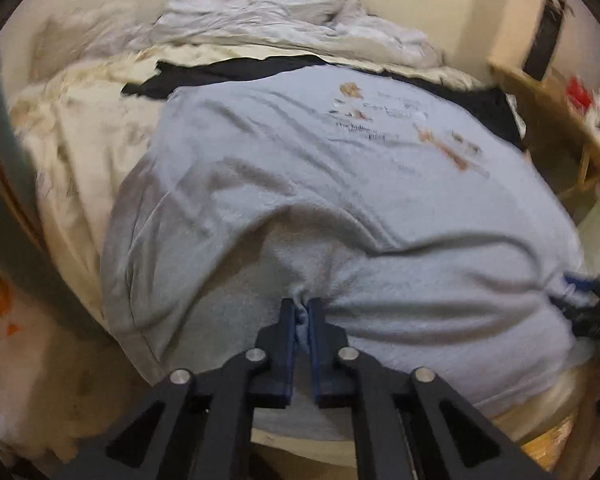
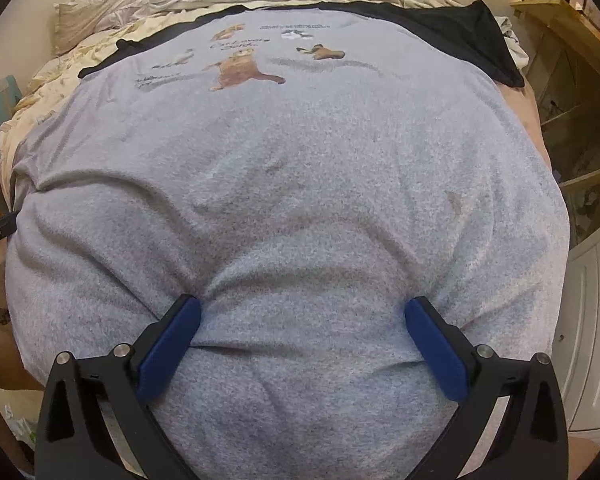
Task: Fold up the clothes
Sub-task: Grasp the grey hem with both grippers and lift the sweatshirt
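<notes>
Pinching bunched hem fold of grey marl cotton T-shirt with cat print (image 1: 300,184): left claw (image 1: 302,308), blue pads pressed together on cloth. Shirt spread flat over bed with cream floral sheet (image 1: 84,128), atop black garment (image 1: 220,74). Right wrist view alone shows right claw (image 2: 302,316) spread wide, pads resting on shirt near edge, gripping nothing. Left view alone shows wooden shelf (image 1: 556,120) at right.

Left hand-held gripper (image 1: 302,308): black plastic linkage arms with triangular cut-outs, four round silver pivot pins, two dark blue finger pads (image 1: 286,340) on black carriers. Right hand-held gripper (image 2: 302,320): same build, black frame, silver pins, rounded dark blue pads (image 2: 168,352), triangular slots lower corners of frame.
</notes>
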### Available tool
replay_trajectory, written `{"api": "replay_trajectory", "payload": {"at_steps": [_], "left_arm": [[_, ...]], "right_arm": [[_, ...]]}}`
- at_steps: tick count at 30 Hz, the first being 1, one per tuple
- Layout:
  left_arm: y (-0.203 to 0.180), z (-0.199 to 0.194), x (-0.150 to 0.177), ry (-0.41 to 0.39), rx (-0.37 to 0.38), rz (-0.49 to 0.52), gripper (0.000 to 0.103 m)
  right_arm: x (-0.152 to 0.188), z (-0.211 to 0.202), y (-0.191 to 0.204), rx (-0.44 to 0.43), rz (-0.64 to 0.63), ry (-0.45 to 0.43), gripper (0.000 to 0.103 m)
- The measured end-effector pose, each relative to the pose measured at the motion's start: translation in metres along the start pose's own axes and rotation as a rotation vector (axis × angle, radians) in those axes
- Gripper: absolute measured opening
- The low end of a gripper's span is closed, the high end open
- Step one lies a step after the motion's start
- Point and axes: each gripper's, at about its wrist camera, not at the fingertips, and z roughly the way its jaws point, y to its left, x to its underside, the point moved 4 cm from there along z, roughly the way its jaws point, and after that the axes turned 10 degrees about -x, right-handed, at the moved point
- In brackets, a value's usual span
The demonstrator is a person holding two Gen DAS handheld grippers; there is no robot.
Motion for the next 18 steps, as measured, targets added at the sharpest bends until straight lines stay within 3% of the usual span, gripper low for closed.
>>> {"api": "replay_trajectory", "payload": {"at_steps": [2,5,8,10,12,15,17,18], "left_arm": [[0.002,-0.014,0.003,0.03,-0.013,0.014,0.002],[-0.001,-0.024,0.019,0.119,-0.084,0.119,0.002],[-0.003,-0.008,0.046,0.281,-0.132,0.227,0.0],[0.001,-0.001,0.057,0.323,-0.128,0.211,0.0],[0.0,-0.018,0.043,0.221,-0.086,0.179,0.0],[-0.005,-0.054,0.011,0.041,0.042,0.116,0.003],[-0.009,-0.063,0.0,-0.014,0.047,0.116,0.029],[-0.011,-0.066,-0.004,-0.044,0.05,0.118,0.034]], "right_arm": [[0.002,-0.002,-0.006,-0.003,-0.002,-0.005,0.103],[0.005,-0.004,-0.014,-0.007,-0.002,-0.008,0.103],[0.006,-0.006,-0.023,-0.006,-0.002,-0.003,0.103],[0.007,-0.007,-0.029,-0.006,-0.004,0.006,0.103],[0.007,-0.009,-0.035,-0.02,-0.008,0.029,0.103],[0.0,-0.028,-0.051,-0.089,-0.014,0.041,0.102],[-0.007,-0.058,-0.07,-0.085,-0.019,-0.021,0.102],[-0.011,-0.076,-0.083,-0.078,-0.019,-0.055,0.102]]}}
